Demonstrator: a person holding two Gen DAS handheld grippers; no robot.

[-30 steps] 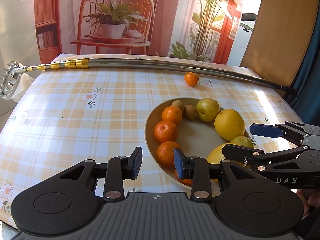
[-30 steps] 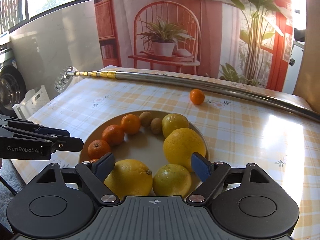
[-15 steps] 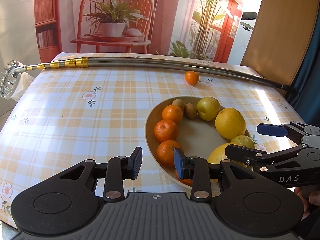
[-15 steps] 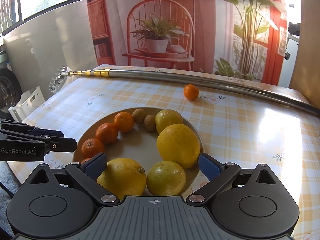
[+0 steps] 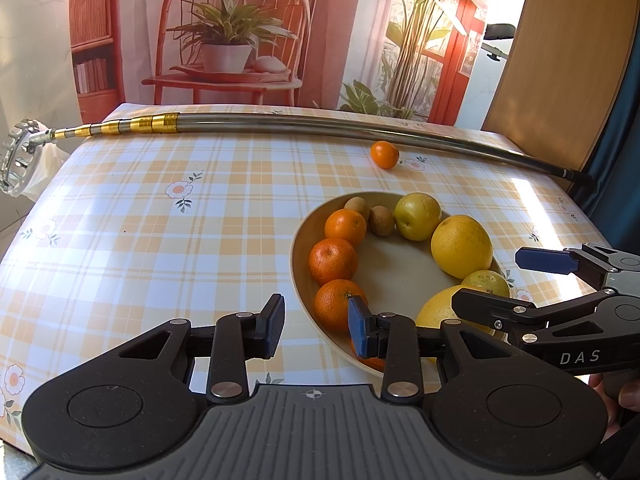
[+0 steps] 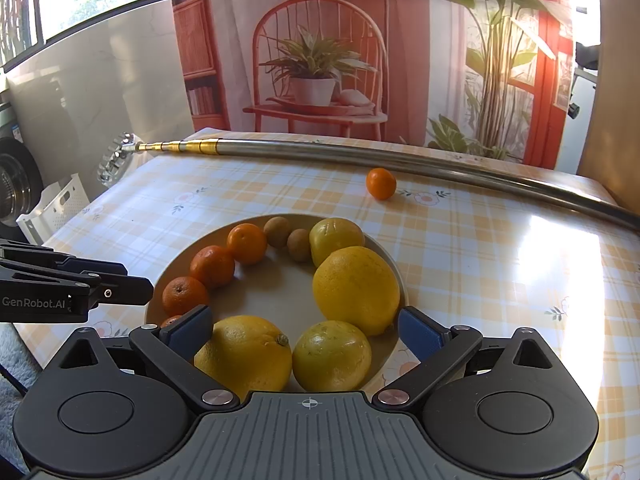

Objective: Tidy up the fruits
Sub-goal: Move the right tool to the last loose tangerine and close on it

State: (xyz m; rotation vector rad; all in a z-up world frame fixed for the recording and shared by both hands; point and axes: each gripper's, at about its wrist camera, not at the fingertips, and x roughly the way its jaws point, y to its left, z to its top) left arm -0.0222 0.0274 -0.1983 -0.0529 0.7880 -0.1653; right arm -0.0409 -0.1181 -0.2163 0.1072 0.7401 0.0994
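Right gripper (image 6: pixel 304 330) sits low at the near edge of the plate (image 6: pixel 390 268), jaws spread wide, gripping nothing. Between its blue pads (image 6: pixel 418 330) and just ahead lie two yellow fruits side by side: the large lemon (image 6: pixel 244 354) to the left, the smaller greenish lemon (image 6: pixel 332 356) to the right, neither touched by a pad. Just beyond them is the big yellow grapefruit (image 6: pixel 356 290), against the plate's right rim.

Left gripper (image 5: pixel 316 324) hovers at the plate's near left rim, jaws partly open and empty. Its right pad (image 5: pixel 358 326) overlaps the nearest tangerine (image 5: pixel 336 306) in view; whether they touch, I cannot tell. Its left pad is over bare tablecloth (image 5: pixel 160 240).

Further ahead, two more tangerines (image 5: pixel 333 261) curve along the left rim, then two small brown kiwis (image 5: pixel 380 220) at the far edge, then a yellow-green apple (image 5: pixel 417 216) beside them. The plate's middle is bare.

Well past the plate, ahead and a touch right of both tools, one loose tangerine (image 6: pixel 381 184) sits alone on the checked cloth. Just behind it, a long metal pole (image 6: pixel 360 156) with gold bands lies across the table's far edge.
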